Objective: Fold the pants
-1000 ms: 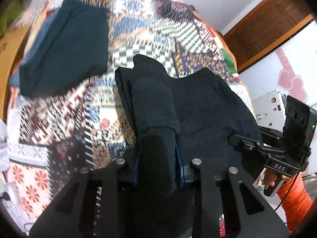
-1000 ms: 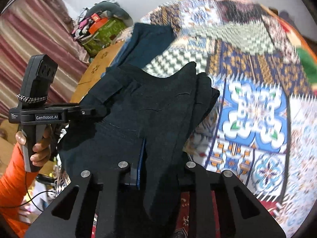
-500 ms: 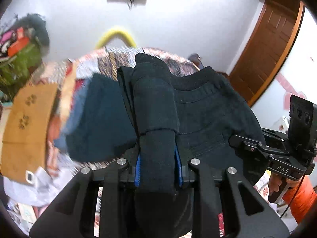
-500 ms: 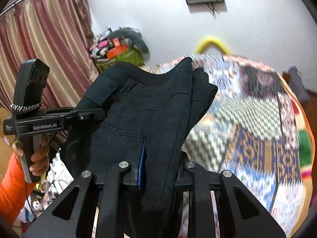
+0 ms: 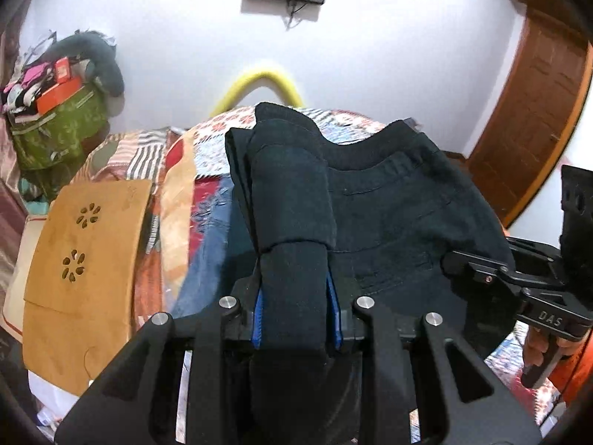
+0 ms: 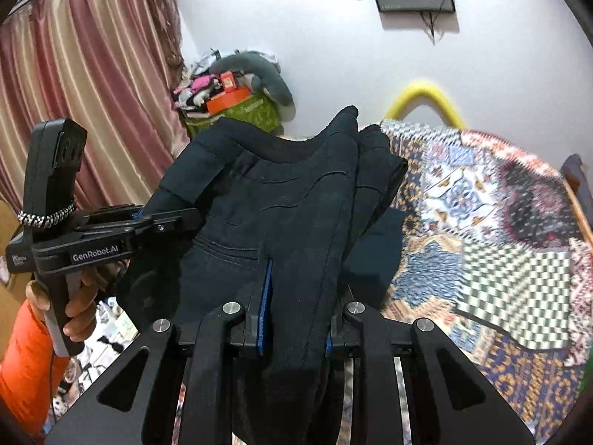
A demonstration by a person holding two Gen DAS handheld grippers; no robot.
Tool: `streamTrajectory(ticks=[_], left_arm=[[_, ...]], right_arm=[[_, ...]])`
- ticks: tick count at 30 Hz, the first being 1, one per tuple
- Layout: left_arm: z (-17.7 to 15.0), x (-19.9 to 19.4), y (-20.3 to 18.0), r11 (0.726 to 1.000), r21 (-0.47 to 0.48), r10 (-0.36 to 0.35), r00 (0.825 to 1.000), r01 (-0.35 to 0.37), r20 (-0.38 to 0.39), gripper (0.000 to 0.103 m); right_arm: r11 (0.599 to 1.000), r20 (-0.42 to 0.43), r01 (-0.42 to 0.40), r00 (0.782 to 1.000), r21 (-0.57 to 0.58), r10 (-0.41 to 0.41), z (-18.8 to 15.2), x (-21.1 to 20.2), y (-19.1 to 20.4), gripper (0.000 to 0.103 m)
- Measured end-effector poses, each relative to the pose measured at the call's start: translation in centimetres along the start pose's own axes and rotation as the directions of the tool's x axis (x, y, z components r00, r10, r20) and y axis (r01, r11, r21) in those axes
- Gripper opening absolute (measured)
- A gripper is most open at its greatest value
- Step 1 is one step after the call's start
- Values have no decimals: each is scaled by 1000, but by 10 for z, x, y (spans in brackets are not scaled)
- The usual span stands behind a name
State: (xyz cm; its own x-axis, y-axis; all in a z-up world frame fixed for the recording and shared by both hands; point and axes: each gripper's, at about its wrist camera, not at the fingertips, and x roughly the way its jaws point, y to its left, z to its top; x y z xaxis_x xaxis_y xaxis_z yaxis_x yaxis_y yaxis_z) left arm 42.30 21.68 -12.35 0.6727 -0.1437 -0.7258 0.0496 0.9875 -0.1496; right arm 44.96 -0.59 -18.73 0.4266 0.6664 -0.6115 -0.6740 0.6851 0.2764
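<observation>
A folded pair of black pants (image 5: 393, 207) hangs in the air between both grippers, above a patchwork bedspread (image 6: 481, 200). My left gripper (image 5: 294, 296) is shut on a thick rolled edge of the pants, blue pads pressing on both sides. My right gripper (image 6: 296, 296) is shut on the opposite edge of the same pants (image 6: 281, 200). Each gripper appears in the other's view: the right one (image 5: 478, 265) at the right, the left one (image 6: 174, 218) at the left, both clamped on the fabric. Another dark folded garment (image 6: 374, 256) lies on the bed beneath.
A yellow curved bar (image 5: 259, 81) stands at the bed's far end by the white wall. A tan board with paw cut-outs (image 5: 81, 259) and a green bag piled with clothes (image 5: 55, 126) are at the left. Striped curtains (image 6: 81, 85) and a wooden door (image 5: 533, 122) flank the room.
Both grippers lifted the pants up and carried them across the bed; the views tilted upward from the bedspread to the wall, curtains and door. Both grips stayed the same.
</observation>
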Motion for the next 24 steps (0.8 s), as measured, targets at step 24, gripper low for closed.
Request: streamTrajectory(ticks=[24], left_arm=[[-47,142,43,989,-92,102,979,-120,-179,40]], right_arm=[[988,-228,151,964,45,-137,-53,84,-46,31]])
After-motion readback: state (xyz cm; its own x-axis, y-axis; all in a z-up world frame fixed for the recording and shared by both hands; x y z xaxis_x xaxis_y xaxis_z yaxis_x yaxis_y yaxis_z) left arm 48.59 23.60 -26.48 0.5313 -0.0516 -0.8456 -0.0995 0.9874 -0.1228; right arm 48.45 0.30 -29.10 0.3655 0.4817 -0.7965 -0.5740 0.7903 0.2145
